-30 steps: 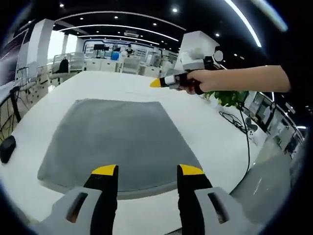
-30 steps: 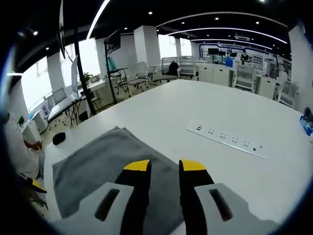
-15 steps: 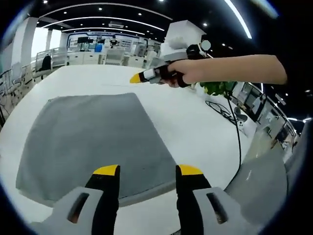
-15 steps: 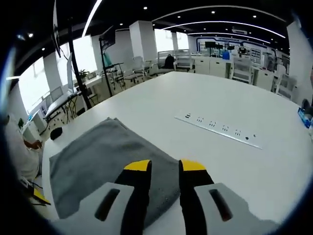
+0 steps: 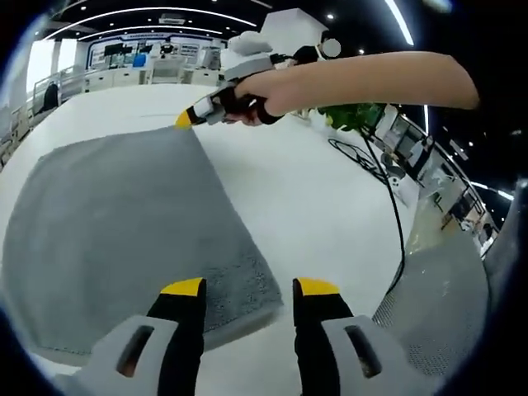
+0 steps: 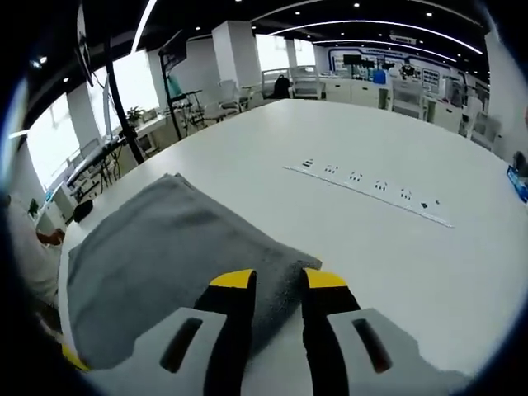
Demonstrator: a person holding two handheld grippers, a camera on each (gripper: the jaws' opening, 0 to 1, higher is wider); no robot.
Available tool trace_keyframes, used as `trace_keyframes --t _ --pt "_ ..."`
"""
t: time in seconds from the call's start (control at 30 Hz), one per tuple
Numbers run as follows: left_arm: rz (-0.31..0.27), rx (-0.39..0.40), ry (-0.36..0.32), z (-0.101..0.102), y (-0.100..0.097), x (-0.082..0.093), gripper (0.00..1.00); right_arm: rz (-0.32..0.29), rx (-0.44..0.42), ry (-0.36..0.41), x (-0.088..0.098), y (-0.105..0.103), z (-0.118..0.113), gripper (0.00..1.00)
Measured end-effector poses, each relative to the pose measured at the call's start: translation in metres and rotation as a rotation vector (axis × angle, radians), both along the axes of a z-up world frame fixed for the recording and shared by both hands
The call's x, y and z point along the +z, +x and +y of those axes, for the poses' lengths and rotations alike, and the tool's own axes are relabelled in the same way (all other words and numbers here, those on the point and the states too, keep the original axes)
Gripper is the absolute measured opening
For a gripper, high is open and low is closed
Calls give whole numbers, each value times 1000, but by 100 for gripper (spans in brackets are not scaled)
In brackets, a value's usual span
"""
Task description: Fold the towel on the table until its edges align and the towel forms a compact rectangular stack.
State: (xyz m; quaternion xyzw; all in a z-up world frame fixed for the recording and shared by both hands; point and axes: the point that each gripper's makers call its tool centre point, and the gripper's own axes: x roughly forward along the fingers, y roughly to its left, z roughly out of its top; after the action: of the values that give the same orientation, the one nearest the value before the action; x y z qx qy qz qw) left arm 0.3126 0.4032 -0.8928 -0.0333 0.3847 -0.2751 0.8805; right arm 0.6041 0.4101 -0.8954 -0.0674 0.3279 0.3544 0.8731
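Note:
A grey towel (image 5: 115, 223) lies spread flat on the white table (image 5: 322, 198). My left gripper (image 5: 249, 287) is open low over the towel's near right corner (image 5: 262, 295), which sits in the gap between the jaws. A hand holds my right gripper (image 5: 185, 120) at the towel's far right corner. In the right gripper view that gripper (image 6: 279, 280) is open by a narrow gap, and the towel (image 6: 165, 256) has its corner (image 6: 304, 264) right at the yellow tips. Nothing is gripped.
A white power strip (image 6: 371, 183) lies on the table beyond the towel. A black cable (image 5: 388, 198) runs over the table's right edge near a green plant (image 5: 355, 115). A small black object (image 6: 80, 211) sits by the far table edge. Office desks and chairs stand behind.
Both grippers have closed in on the towel. The left one came over the near right corner; the right one dropped to the far right corner. The towel has not moved.

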Motion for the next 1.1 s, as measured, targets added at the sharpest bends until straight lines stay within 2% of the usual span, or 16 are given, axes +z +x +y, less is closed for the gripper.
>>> trace_keyframes --t 0.13,0.23,0.37,0.43,0.53,0.6,0.73,0.8,0.9,0.97,1.03,1.07,1.1 --pt "32 22 -15 -1 -3 -4 40 1 17 -21 -14 5 3 20" --pt "36 11 23 -1 -7 -10 38 1 38 -59 -21 0 0 19" --pt "55 30 9 -5 -6 -11 38 -81 99 -81 -23 2 3 16" --pt "49 14 45 -5 -4 -13 35 -98 116 -83 -20 -1 5 14" --pt "49 -11 116 -2 -3 -16 30 -98 121 -78 -18 -7 5 5" --pt "45 -20 145 -1 -3 -17 28 -102 121 -79 -18 -3 4 4" --pt "3 -67 232 1 -2 -19 22 -59 66 -6 -16 -1 3 2" --pt "-4 -72 240 0 -2 -19 20 -35 37 59 -11 0 5 2" --pt "-23 -87 250 1 -1 -18 10 22 -29 156 -2 0 7 2" --pt "-27 -93 248 -1 -1 -18 9 -81 82 113 12 2 12 2" --pt "-37 -99 251 -1 -2 -17 7 -64 74 159 23 -2 15 1" --pt "-42 -99 249 -1 -1 -15 6 -34 33 207 30 -3 16 1" --pt "-54 -100 246 -1 -1 -13 5 -33 20 209 34 -2 12 1"
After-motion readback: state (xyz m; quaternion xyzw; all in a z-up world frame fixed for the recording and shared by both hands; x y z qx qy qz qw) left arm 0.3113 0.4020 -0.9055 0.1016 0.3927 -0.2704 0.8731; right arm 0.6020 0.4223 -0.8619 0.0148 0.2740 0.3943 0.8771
